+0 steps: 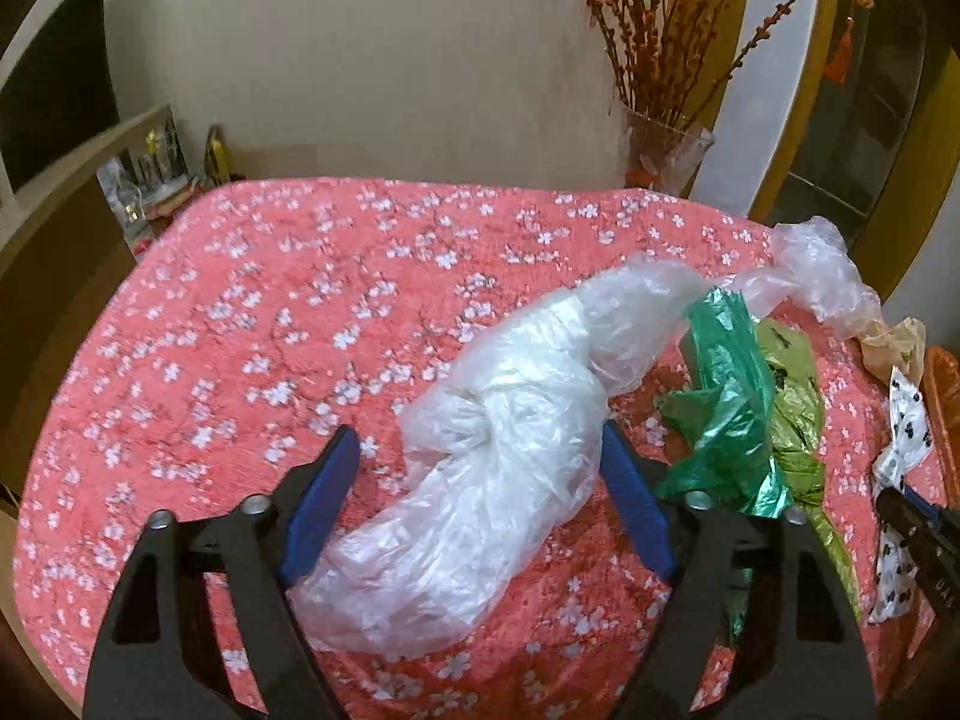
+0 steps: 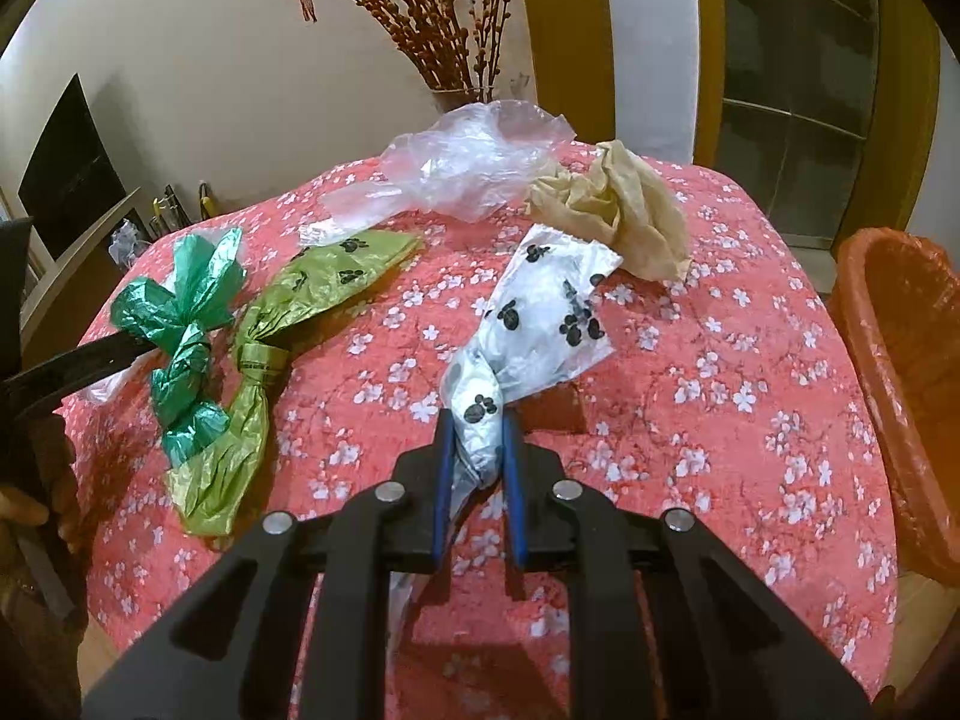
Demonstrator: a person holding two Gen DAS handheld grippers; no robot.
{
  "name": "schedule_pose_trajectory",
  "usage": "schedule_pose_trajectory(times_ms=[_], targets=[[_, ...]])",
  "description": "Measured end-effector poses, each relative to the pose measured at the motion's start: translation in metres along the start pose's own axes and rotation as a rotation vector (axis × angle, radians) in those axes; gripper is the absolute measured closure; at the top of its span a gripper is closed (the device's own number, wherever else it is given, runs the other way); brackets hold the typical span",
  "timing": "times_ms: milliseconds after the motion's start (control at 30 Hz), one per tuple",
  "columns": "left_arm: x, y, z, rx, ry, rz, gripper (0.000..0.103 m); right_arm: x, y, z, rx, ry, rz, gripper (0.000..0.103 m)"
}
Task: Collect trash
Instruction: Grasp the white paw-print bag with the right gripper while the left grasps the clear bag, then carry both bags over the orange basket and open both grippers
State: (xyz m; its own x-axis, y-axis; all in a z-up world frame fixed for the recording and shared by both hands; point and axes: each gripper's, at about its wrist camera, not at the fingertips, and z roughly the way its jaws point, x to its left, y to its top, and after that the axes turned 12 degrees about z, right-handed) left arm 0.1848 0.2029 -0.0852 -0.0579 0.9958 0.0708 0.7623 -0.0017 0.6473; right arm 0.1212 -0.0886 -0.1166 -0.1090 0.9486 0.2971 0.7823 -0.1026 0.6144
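Knotted clear plastic bag is lying crumpled on the worktop. Dark green bag and lime paw-print bag, both twisted, are lying side by side, touching. White paw-print bag is sitting knotted near the middle. Crumpled clear film and tan paper are resting at the far edge.

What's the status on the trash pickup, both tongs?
Right tongs shut on white paw-print bag. Left tongs open around white knotted bag, not clamped. Green bags, brown paper loose on table. Orange basket unobstructed.
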Motion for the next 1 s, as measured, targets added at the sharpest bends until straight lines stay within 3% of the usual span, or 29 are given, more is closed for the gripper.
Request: schedule_pose_trajectory(times_ms=[133, 333, 700, 1000], targets=[[0.002, -0.001, -0.001, -0.005, -0.01, -0.01, 0.049, 0.001, 0.0, 0.0, -0.003, 0.002, -0.002, 0.087], [0.01, -0.005, -0.01, -0.027, -0.014, -0.044, 0.066, 0.003, 0.0, -0.007, -0.019, 0.013, -0.011, 0.087], [0.02, 0.005, -0.051, -0.132, 0.019, -0.087, 0.071, 0.003, 0.007, -0.04, -0.086, 0.042, -0.019, 0.087], [-0.027, 0.022, -0.083, -0.211, -0.075, -0.013, 0.071, -0.02, 0.013, -0.072, -0.157, 0.025, 0.015, 0.087]])
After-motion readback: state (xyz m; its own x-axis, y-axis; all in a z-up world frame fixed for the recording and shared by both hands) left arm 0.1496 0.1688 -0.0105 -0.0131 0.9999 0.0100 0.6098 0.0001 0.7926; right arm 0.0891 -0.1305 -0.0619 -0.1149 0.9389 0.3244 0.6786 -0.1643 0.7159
